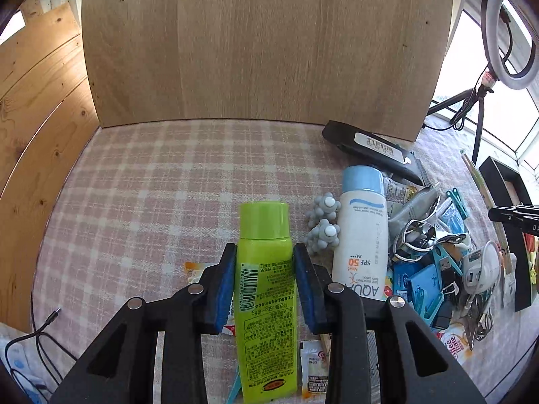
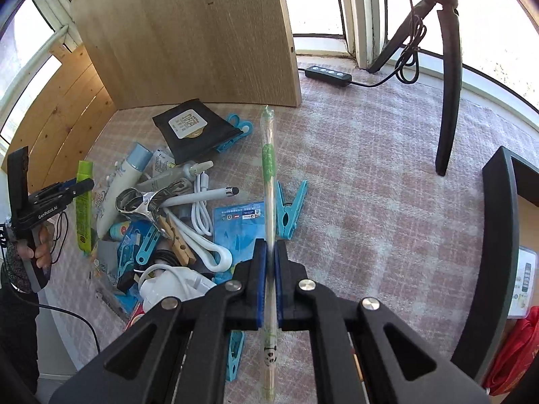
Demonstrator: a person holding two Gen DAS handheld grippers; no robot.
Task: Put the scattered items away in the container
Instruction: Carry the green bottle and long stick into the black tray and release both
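My left gripper [image 1: 264,256] is shut on a lime-green bottle [image 1: 266,269], with a blue pad pressed to each side just below the cap. In the right wrist view, the same bottle [image 2: 84,215] lies at the pile's left edge. My right gripper [image 2: 269,256] is shut on a long pair of wrapped chopsticks [image 2: 268,175] that points away over the checked cloth. The black-framed container [image 2: 498,235] stands at the right. A pile of scattered items lies between the grippers. It includes a white sunscreen bottle [image 1: 360,235], a black pouch [image 2: 195,131] and blue clothespins [image 2: 289,212].
An upright wooden board [image 1: 262,43] closes off the back of the table, and pine planks [image 1: 37,118] stand on the left. Tripod legs [image 2: 448,84] and a black cable controller [image 2: 328,75] stand at the far right. Two grey spiky balls [image 1: 323,225] lie next to the sunscreen. A red bag [image 2: 515,353] sits inside the container.
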